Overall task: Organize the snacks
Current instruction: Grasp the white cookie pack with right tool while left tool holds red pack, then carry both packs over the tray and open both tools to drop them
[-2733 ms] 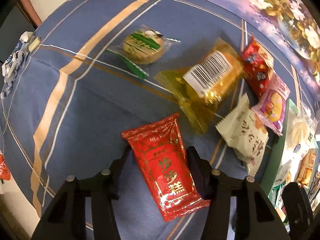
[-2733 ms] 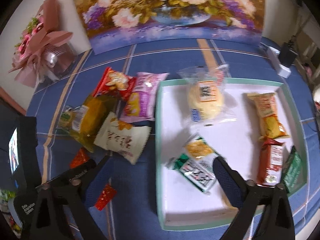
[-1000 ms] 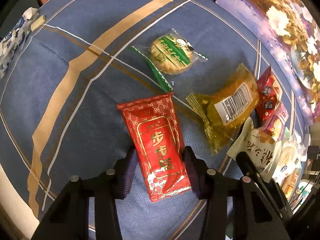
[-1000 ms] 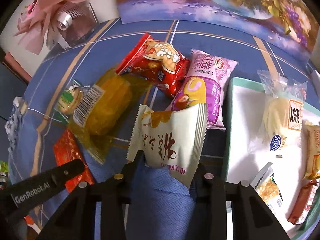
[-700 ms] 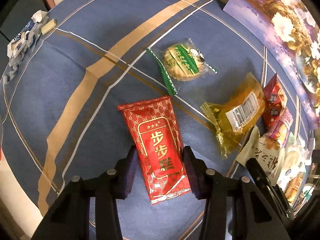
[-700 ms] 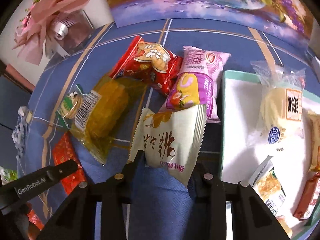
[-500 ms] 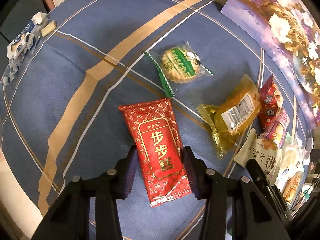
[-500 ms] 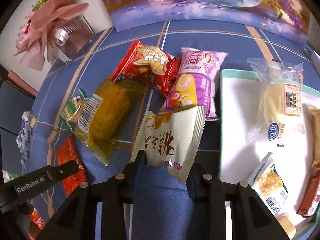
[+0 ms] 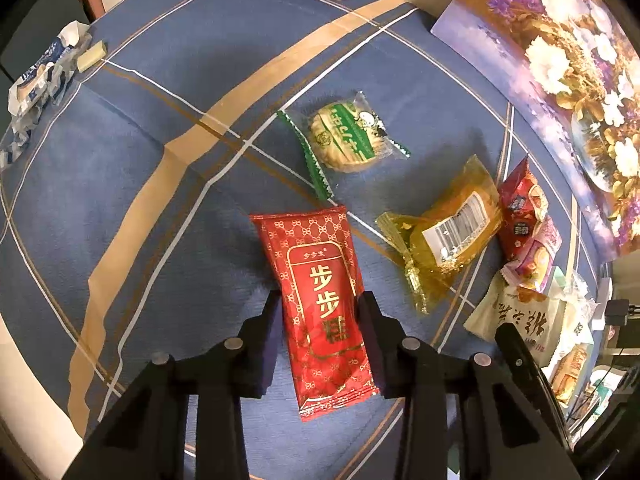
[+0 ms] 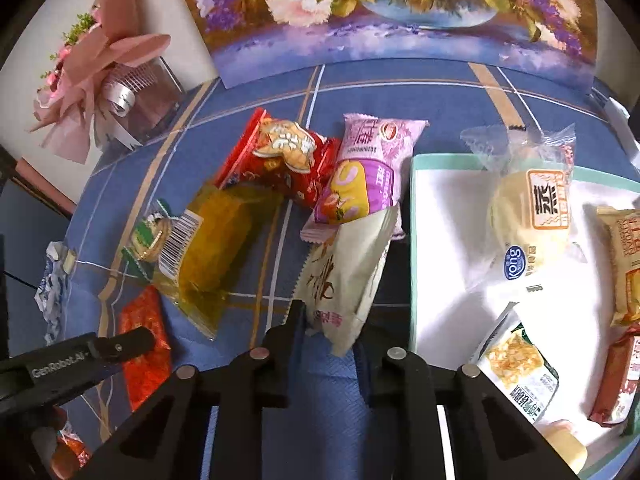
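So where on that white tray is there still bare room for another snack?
The tray is bare along its left side, between its left rim and the round cake, down to the green-edged packet. Its right edge is crowded with packets. On the cloth, snacks crowd the tray's left rim.

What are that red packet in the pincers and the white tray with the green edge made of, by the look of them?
The red packet looks like glossy plastic or foil film: it shines, crinkles, has gold print and crimped ends. The tray seems a stiff, smooth, matte white board with a pale green raised rim, probably plastic or coated wood; the pictures leave that open.
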`<state>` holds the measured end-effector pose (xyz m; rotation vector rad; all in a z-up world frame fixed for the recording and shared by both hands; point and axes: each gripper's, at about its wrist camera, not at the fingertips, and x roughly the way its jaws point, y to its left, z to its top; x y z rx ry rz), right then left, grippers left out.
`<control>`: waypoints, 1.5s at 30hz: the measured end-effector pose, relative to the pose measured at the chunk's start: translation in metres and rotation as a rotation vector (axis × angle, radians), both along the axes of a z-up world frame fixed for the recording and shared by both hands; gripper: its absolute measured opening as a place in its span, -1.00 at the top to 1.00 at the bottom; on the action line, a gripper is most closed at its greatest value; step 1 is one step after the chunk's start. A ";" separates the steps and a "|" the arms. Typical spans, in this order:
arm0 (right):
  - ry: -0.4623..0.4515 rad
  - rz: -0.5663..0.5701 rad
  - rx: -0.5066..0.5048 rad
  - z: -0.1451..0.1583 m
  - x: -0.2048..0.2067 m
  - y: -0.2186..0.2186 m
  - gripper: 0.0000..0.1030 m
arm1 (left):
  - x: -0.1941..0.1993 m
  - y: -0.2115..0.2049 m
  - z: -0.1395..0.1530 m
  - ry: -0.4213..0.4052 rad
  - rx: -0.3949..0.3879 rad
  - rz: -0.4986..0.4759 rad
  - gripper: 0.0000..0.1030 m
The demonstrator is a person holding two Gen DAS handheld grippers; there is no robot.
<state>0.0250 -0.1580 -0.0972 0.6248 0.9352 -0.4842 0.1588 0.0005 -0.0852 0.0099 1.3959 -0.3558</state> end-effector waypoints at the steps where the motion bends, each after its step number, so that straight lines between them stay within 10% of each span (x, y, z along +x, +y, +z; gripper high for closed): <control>1: -0.001 -0.001 0.000 0.001 -0.001 0.000 0.59 | 0.000 0.001 0.002 -0.003 -0.002 -0.001 0.25; 27: -0.155 -0.089 -0.012 0.067 -0.069 -0.012 0.62 | -0.035 -0.018 0.056 -0.099 -0.101 -0.077 0.37; 45: -0.144 -0.369 0.006 0.064 -0.189 -0.094 0.61 | -0.165 -0.151 0.053 -0.096 -0.123 -0.437 0.37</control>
